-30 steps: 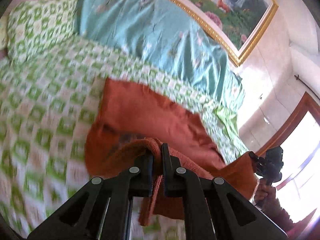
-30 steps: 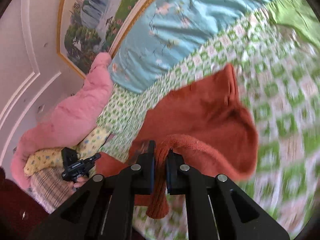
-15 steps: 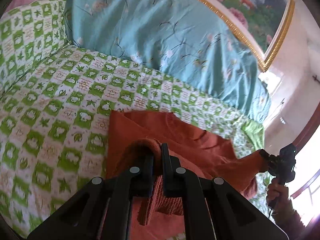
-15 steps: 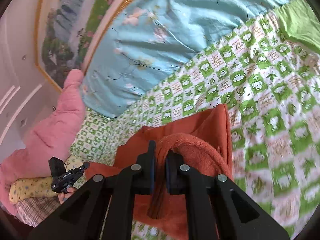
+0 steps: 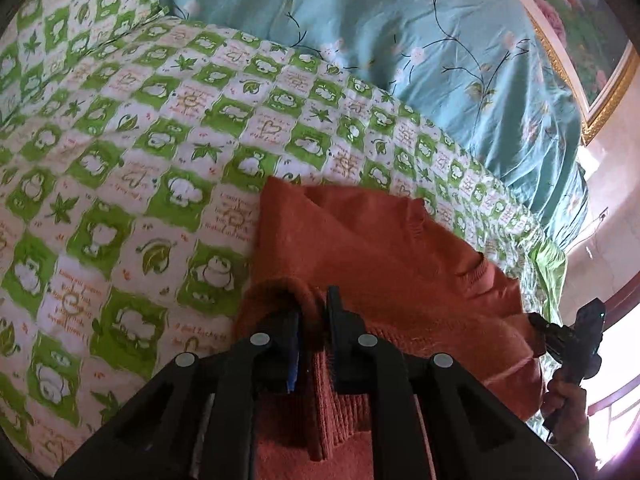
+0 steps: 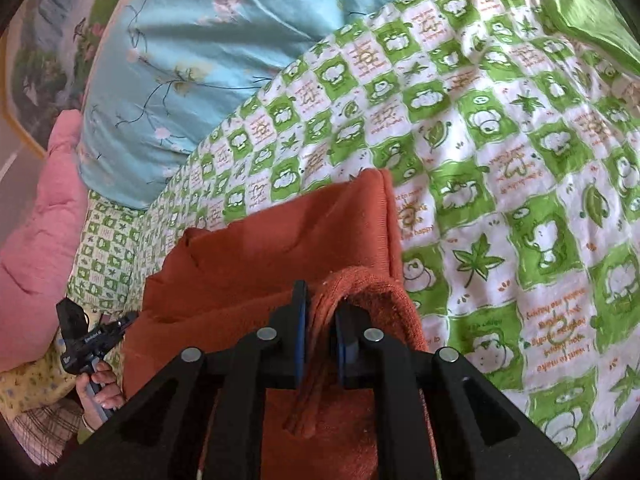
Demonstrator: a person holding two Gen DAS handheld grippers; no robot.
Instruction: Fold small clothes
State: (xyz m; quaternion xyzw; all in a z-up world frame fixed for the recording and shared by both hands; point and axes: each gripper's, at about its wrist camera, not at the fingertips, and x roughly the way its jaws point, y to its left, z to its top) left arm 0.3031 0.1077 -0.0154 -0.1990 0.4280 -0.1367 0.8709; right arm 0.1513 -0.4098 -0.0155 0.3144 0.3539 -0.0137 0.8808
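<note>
Left gripper (image 5: 313, 318), right gripper (image 6: 321, 312): your jaws opening, ribbed hem of rust-orange knit garment (image 5: 372, 256) between them. Folded half now down on green-white checked quilt (image 5: 120, 168); release, fold landed.

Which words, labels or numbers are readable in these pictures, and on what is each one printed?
"I want to make", upside down, on the green checked bedsheet.
"happy", also on the bedsheet.
"I feel lucky to", probably, on the bedsheet.
Other bedsheet lettering: too blurred to read.
White label on the left gripper, jaws opening with the orange sweater between: too small to read.
</note>
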